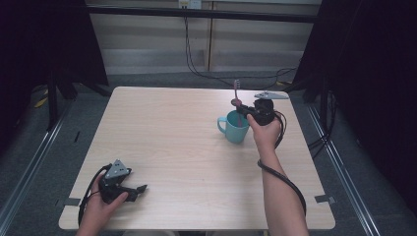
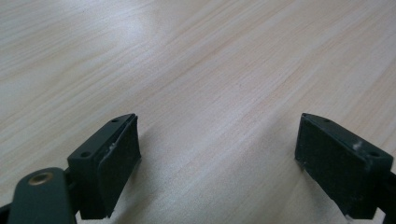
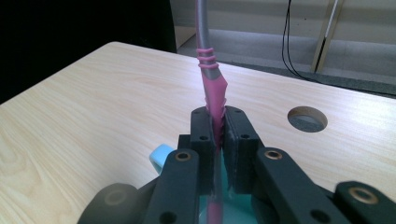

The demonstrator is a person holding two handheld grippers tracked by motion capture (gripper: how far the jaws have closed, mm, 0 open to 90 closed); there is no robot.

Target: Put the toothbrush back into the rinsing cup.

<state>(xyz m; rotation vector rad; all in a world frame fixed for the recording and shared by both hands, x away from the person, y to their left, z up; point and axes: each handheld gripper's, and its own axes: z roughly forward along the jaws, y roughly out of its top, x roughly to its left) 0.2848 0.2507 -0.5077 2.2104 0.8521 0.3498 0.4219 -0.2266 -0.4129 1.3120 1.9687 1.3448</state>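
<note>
at the near left corner of the table the left gripper rests low in the person's hand, jaws spread wide with nothing between them; the left gripper view confirms the gap, bare wood grain between the two black pads. moving right, the teal mug stands upright toward the far right of the table, handle pointing left. the right gripper is clamped on a pink toothbrush held upright, its lower end down inside the mug and its bristle head up. the step in hand looks like setting the toothbrush into the mug, or lifting it out; i cannot tell which. if placing, the next move calls for loosening the jaws so the handle leans on the rim without tipping the mug. the right gripper view shows the jaws pinching the ribbed pink grip and a round hole in the tabletop; the high view shows the brush head.
</note>
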